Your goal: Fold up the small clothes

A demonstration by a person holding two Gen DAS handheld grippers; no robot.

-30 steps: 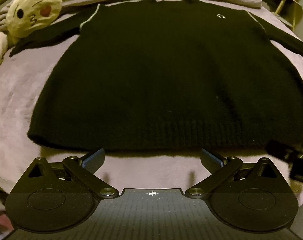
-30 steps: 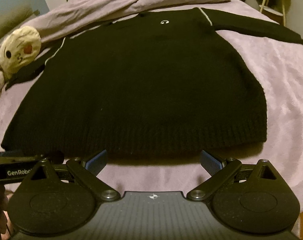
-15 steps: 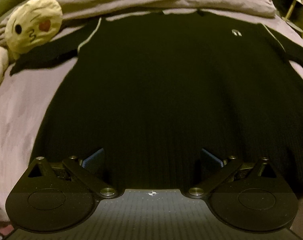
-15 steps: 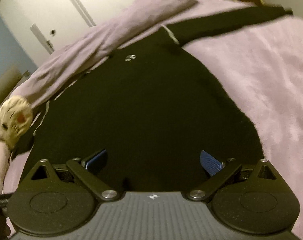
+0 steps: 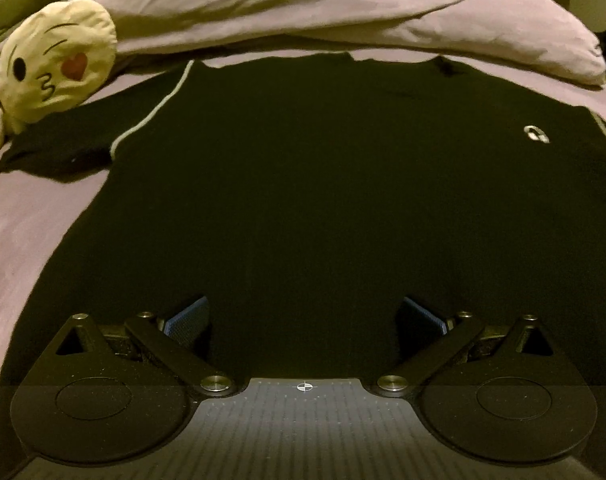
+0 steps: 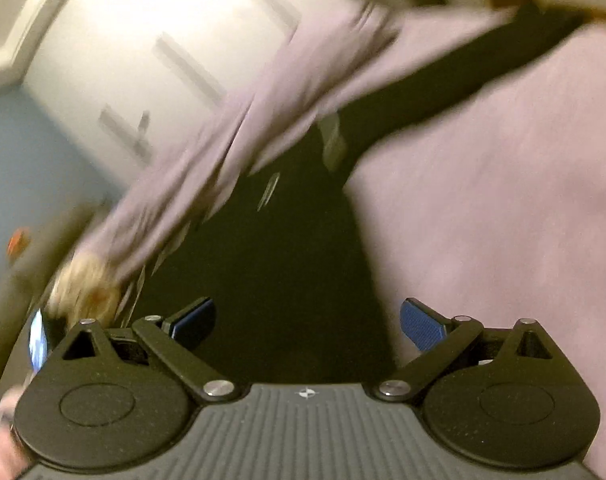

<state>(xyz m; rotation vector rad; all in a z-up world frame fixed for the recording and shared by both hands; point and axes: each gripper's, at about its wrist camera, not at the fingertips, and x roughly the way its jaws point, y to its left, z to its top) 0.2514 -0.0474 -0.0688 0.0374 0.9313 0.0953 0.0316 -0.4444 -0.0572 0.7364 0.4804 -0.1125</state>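
A black knit sweater (image 5: 323,200) lies flat on the purple bedspread, collar far, with white shoulder piping and a small white logo (image 5: 537,135). Its left sleeve (image 5: 59,148) stretches out toward the cushion. My left gripper (image 5: 303,322) hovers open over the sweater's lower body, nothing between its blue pads. The right wrist view is blurred and tilted. There the sweater (image 6: 287,272) runs up the middle and its right sleeve (image 6: 463,80) reaches to the upper right. My right gripper (image 6: 307,322) is open over the sweater's right side, close to its edge.
A yellow kissing-face cushion (image 5: 57,66) rests by the left sleeve. A bunched purple duvet (image 5: 323,12) lies beyond the collar. Bare purple bedspread (image 6: 503,220) spreads to the right of the sweater. White wardrobe doors (image 6: 163,52) stand behind the bed.
Both grippers have moved forward from the hem over the sweater's body. The right one has also swung and rolled toward the right sleeve, blurring its view. Both stayed open.
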